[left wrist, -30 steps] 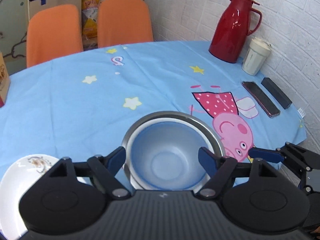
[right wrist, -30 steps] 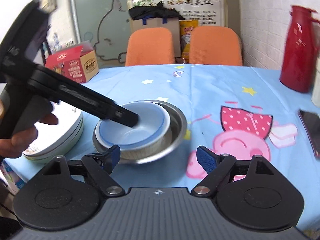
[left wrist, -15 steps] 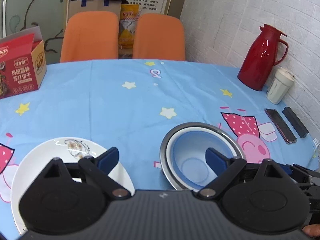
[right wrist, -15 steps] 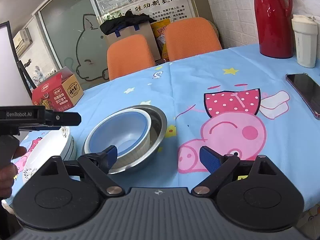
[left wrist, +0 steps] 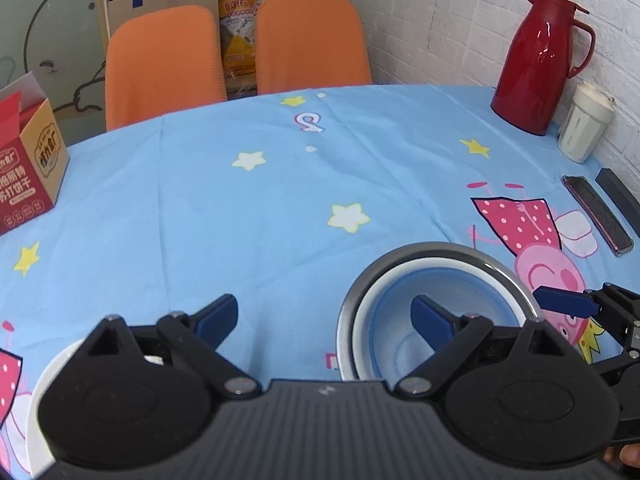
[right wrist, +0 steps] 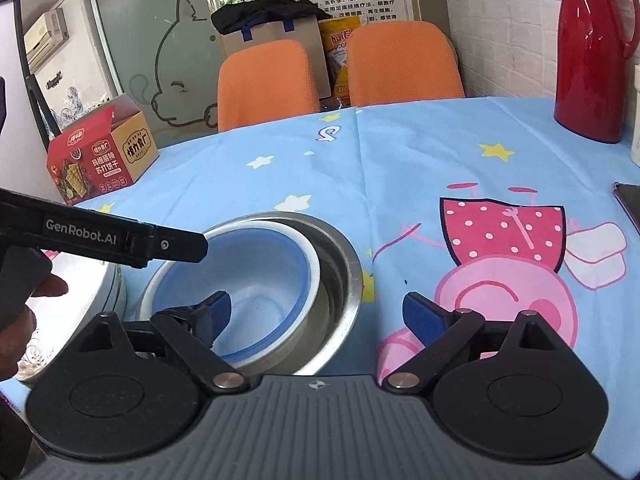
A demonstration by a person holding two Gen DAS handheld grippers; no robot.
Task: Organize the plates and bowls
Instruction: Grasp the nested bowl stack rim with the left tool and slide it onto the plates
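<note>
A steel bowl [left wrist: 500, 269] stands on the blue tablecloth with a white-rimmed blue bowl [left wrist: 386, 314] nested inside it. My left gripper [left wrist: 324, 316] is open and holds nothing; its right finger hangs over the blue bowl and its left finger over bare cloth. A white plate [left wrist: 38, 412] lies at the lower left, mostly hidden by the gripper body. In the right wrist view my right gripper [right wrist: 316, 312] is open and empty just in front of the steel bowl [right wrist: 342, 280]. The left gripper [right wrist: 196, 246] reaches over the blue bowl's [right wrist: 260, 264] left rim, with stacked white plates [right wrist: 94, 280] beneath it.
A red thermos [left wrist: 536, 64], a white cup [left wrist: 586, 128], a phone [left wrist: 598, 212] and a black bar [left wrist: 618, 196] sit along the right by the brick wall. A red snack box [left wrist: 28, 164] stands far left. Two orange chairs [left wrist: 312, 40] are behind the table.
My left gripper's jaws have widened and it has drawn back out of the blue bowl, shifting to the left. The right gripper swung away and has come back towards the bowls.
</note>
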